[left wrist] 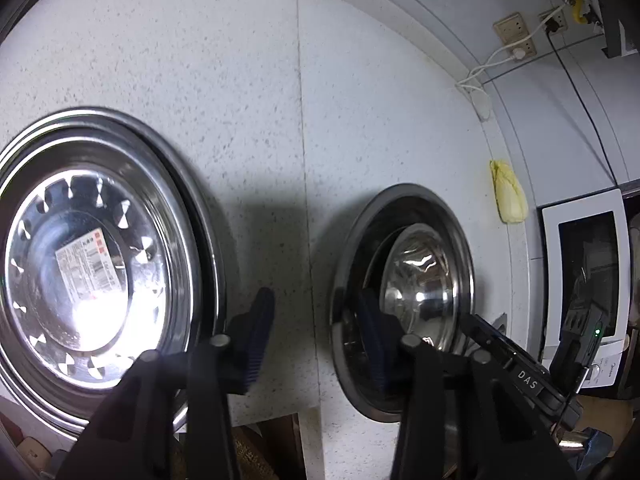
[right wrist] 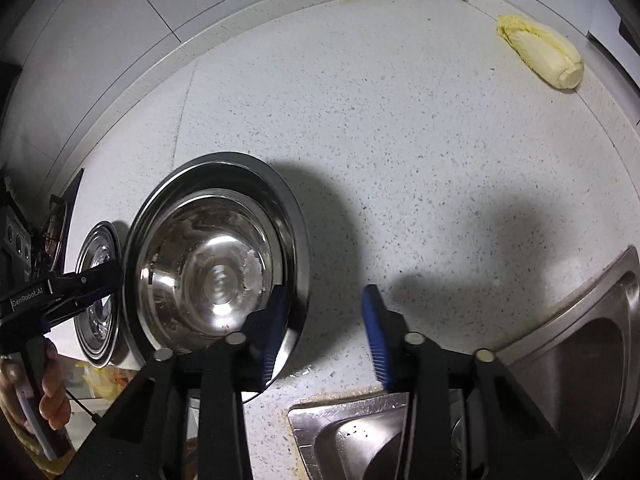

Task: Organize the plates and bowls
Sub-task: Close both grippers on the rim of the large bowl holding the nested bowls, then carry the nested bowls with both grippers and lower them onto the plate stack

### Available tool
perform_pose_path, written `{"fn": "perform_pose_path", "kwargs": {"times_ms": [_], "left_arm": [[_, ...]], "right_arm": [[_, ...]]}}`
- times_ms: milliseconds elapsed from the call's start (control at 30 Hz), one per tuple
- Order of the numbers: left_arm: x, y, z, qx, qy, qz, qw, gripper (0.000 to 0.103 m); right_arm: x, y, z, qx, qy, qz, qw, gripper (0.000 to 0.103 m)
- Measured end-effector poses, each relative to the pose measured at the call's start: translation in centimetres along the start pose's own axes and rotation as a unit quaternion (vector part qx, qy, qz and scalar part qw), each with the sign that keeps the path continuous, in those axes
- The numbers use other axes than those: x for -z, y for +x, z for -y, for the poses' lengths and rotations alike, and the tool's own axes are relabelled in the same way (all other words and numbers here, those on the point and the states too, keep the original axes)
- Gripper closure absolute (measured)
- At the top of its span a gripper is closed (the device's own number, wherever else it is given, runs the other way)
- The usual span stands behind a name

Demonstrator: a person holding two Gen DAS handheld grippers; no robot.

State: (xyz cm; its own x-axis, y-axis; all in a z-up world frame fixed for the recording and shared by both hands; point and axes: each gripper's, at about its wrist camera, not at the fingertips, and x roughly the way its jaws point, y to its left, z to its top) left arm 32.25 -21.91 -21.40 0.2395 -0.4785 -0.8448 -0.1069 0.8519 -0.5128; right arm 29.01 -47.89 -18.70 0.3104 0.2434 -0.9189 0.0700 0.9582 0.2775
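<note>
In the left wrist view a stack of steel plates [left wrist: 96, 268] with a label inside lies at the left of the speckled counter. A steel bowl nested in a larger bowl [left wrist: 400, 296] sits at the right. My left gripper [left wrist: 316, 344] is open over the counter between them, its right finger at the bowls' rim. In the right wrist view the nested bowls [right wrist: 212, 272] sit left of centre, the plates [right wrist: 98, 296] beyond. My right gripper [right wrist: 326, 336] is open and empty, its left finger over the bowls' near rim. The other gripper [right wrist: 80, 284] reaches in from the left.
A steel sink [right wrist: 560, 360] lies at the lower right of the right wrist view. A napa cabbage [right wrist: 540, 56] lies near the back wall, also in the left wrist view [left wrist: 508, 192]. A white microwave [left wrist: 584, 272] stands at the right. Sockets and cables [left wrist: 516, 40] are on the wall.
</note>
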Motion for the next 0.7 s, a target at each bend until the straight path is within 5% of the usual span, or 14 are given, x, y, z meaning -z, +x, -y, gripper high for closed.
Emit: {"fn": "perform_pose_path", "kwargs": {"times_ms": [300, 700], "left_arm": [[0.3, 1.6, 0.3, 0.033, 0.015, -0.022, 0.9991, 0.096], [-0.2, -0.3, 1.0, 0.038, 0.034, -0.003, 0.9987, 0.096]], "right_arm": [[-0.1, 0.3, -1.2, -0.012, -0.02, 0.001, 1.0, 0.092], [-0.3, -0.2, -1.6, -0.002, -0.027, 0.006, 1.0, 0.092]]}}
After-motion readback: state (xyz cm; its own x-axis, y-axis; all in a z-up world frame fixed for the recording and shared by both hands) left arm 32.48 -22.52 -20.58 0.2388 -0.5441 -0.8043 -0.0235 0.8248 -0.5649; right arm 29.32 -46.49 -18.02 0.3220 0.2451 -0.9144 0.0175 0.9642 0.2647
